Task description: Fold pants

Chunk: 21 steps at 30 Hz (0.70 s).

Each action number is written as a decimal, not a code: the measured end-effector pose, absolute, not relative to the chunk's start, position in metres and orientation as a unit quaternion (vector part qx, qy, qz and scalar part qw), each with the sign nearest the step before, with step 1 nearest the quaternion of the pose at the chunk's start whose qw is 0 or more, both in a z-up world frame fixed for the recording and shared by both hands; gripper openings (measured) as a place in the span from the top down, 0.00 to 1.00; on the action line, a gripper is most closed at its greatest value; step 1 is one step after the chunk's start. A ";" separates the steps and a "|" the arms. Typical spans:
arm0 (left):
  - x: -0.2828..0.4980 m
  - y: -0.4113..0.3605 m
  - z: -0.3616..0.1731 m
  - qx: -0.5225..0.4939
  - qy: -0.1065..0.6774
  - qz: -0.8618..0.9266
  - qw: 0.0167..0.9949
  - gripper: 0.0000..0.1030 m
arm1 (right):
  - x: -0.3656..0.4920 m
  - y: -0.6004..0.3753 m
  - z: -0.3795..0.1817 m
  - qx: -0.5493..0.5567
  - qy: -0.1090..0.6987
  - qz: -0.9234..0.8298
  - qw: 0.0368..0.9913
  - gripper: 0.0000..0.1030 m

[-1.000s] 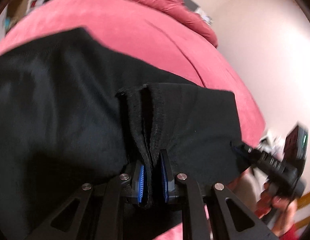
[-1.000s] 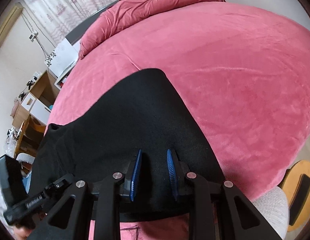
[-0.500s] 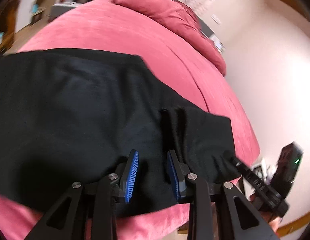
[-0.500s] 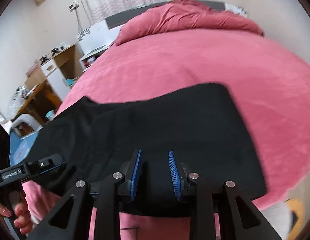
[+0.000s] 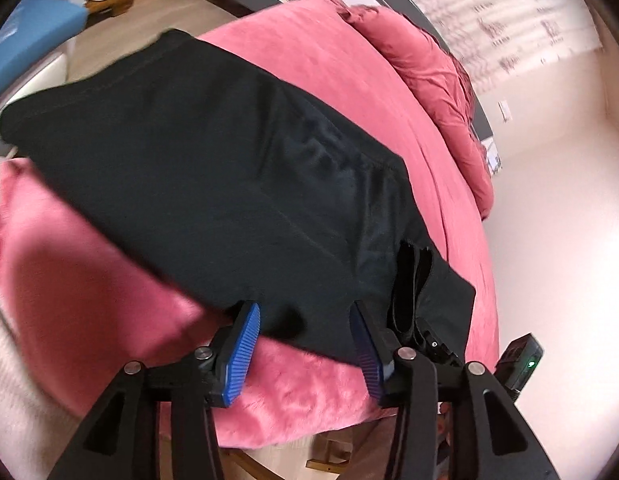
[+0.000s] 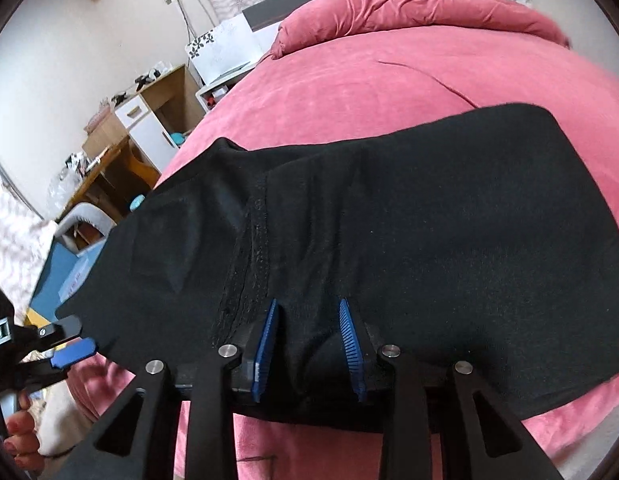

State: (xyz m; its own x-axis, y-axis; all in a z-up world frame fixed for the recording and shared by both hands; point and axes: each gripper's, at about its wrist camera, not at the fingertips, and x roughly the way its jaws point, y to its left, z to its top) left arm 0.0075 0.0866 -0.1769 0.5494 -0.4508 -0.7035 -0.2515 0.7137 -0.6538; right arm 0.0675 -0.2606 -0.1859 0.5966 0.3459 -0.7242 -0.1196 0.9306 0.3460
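Observation:
Black pants (image 5: 213,168) lie spread across a pink bed (image 5: 317,60), their near edge along the bed's front. My left gripper (image 5: 305,332) hovers at that edge, its jaws opening wide; the hem lies between the pads untouched. A pinched ridge of cloth (image 5: 409,292) stands just to its right, next to my right gripper (image 5: 433,342). In the right wrist view, my right gripper (image 6: 307,350) sits over the pants (image 6: 449,220), jaws opening, with loose cloth bunched between the pads. My left gripper (image 6: 75,338) shows at the lower left, held by a hand (image 6: 17,428).
A rumpled pink duvet (image 6: 409,0) is piled at the head of the bed. A wooden desk and white cabinet (image 6: 149,108) stand by the wall beyond the bed's left side, with a blue mat (image 6: 57,272) on the floor.
My left gripper let go of the pinched fold, opened wide and slid left along the near edge. My right gripper moved over the pants toward the fold, its jaws a little wider.

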 end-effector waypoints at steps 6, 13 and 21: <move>-0.015 0.131 -0.186 -0.450 0.469 -0.010 0.760 0.35 | 0.063 -0.268 -0.184 0.141 0.426 0.135 0.883 0.68; -0.003 0.145 -0.193 -0.464 0.428 0.010 0.776 0.35 | 0.062 -0.270 -0.183 0.145 0.426 0.138 0.882 0.68; 0.028 0.181 -0.200 -0.415 0.381 0.090 0.821 0.35 | 0.059 -0.277 -0.183 0.151 0.425 0.139 0.882 0.68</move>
State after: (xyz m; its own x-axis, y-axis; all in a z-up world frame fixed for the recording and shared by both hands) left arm 0.0279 0.1806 -0.1999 0.6927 -0.1686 -0.7013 -0.4653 0.6385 -0.6131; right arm 0.0591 -0.2767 -0.1826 0.6000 0.3743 -0.7070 -0.1174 0.9154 0.3850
